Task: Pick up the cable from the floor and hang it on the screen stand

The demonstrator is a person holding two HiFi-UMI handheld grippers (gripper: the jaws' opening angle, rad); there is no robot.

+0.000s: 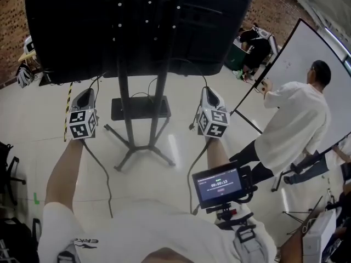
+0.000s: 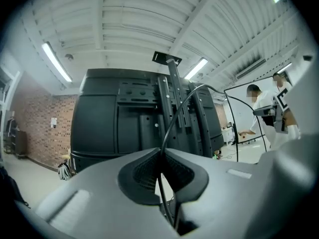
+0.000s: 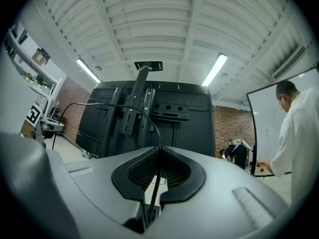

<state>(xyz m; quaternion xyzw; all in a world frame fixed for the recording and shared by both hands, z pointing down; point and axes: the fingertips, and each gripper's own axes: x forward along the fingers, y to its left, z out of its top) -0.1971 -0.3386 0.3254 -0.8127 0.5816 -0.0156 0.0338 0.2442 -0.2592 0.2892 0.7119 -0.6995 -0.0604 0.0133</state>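
Observation:
A thin black cable (image 2: 175, 114) is stretched between my two grippers, in front of the back of the big black screen (image 1: 137, 21) on its stand (image 1: 125, 81). In the head view my left gripper (image 1: 83, 100) is left of the stand's pole and my right gripper (image 1: 211, 95) is right of it. Both point level at the screen. The left gripper (image 2: 161, 151) is shut on the cable, which arcs up and to the right. The right gripper (image 3: 159, 148) is shut on the cable (image 3: 137, 111) too. Loose ends hang down to the floor (image 1: 104, 182).
The stand's spread legs (image 1: 140, 147) and a black box (image 1: 140, 108) sit on the shiny floor between the grippers. A person in a white shirt (image 1: 299, 125) stands at a whiteboard (image 1: 296, 53) on the right. A small monitor (image 1: 222, 185) is at my chest.

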